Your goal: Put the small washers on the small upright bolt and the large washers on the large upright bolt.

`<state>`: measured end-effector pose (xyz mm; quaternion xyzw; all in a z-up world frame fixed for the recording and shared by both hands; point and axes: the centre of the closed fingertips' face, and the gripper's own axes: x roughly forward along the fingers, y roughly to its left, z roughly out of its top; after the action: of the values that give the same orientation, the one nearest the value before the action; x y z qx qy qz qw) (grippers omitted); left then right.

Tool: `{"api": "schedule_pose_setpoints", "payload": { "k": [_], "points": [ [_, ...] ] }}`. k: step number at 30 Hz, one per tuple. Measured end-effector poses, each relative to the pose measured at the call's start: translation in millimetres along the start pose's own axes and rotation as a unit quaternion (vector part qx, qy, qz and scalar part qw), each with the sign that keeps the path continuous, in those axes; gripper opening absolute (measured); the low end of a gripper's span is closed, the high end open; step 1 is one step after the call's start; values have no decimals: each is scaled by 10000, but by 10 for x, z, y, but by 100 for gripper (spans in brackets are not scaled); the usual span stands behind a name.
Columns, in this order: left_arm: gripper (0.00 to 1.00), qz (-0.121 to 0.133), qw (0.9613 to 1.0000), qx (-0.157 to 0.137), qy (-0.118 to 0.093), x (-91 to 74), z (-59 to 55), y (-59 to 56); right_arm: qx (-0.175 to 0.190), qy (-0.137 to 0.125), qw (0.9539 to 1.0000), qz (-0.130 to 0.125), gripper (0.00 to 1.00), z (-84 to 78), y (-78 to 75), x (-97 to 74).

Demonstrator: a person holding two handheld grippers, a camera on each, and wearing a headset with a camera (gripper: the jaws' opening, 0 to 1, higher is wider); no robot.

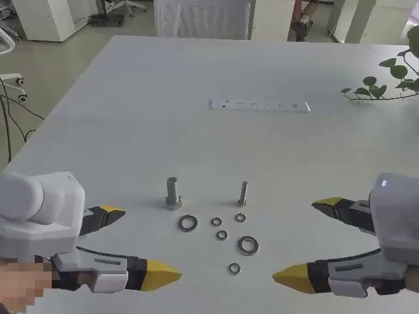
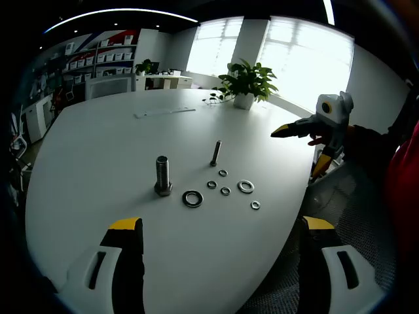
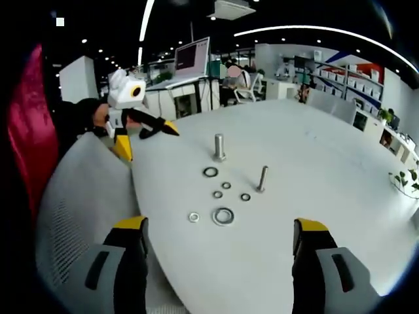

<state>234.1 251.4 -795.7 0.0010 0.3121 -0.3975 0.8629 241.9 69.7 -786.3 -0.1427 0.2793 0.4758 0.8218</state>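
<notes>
Washers point(image 1: 188, 223) flat on the counter point(image 1: 196, 131) by the big bolt point(image 1: 172, 193) and small bolt point(image 1: 243, 193), your left gripper point(image 1: 152, 242) and right gripper point(image 1: 293, 241) wide open, jaws empty.

Large bolt point(image 1: 172, 192) upright on bench point(image 1: 131, 118), small bolt point(image 1: 243, 193) to its right, washers point(image 1: 222, 235) scattered just before both bolts, power strip point(image 1: 260, 104) well behind them

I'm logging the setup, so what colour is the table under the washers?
Plain white; the table shows best in the head view.
</notes>
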Motion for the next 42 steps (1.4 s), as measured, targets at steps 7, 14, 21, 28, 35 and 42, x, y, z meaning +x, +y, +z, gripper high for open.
{"api": "schedule_pose_setpoints", "payload": {
  "k": [7, 14, 21, 28, 35, 42],
  "points": [
    [100, -4, 10000, 12, 12, 6, 2, 2, 3, 5, 10000, 3, 91, -4, -2, 1],
    [100, -8, 10000, 15, 26, 10, -2, 0, -5, 20, 10000, 9, 90, -6, -6, 9],
    [100, -8, 10000, 7, 10, 5, 1, 2, -8, 34, 10000, 23, 90, -8, -5, 16],
    [100, -2, 10000, 13, 5, 3, 3, 1, -12, 42, 10000, 40, 90, -12, 2, 16],
    [100, 2, 10000, 19, 11, 6, 2, -15, -21, 62, 10000, 50, 90, -22, 4, 3],
    [100, 10, 10000, 25, 14, 1, 0, -24, -27, 71, 10000, 61, 89, -30, 12, -4]
  ]
}}
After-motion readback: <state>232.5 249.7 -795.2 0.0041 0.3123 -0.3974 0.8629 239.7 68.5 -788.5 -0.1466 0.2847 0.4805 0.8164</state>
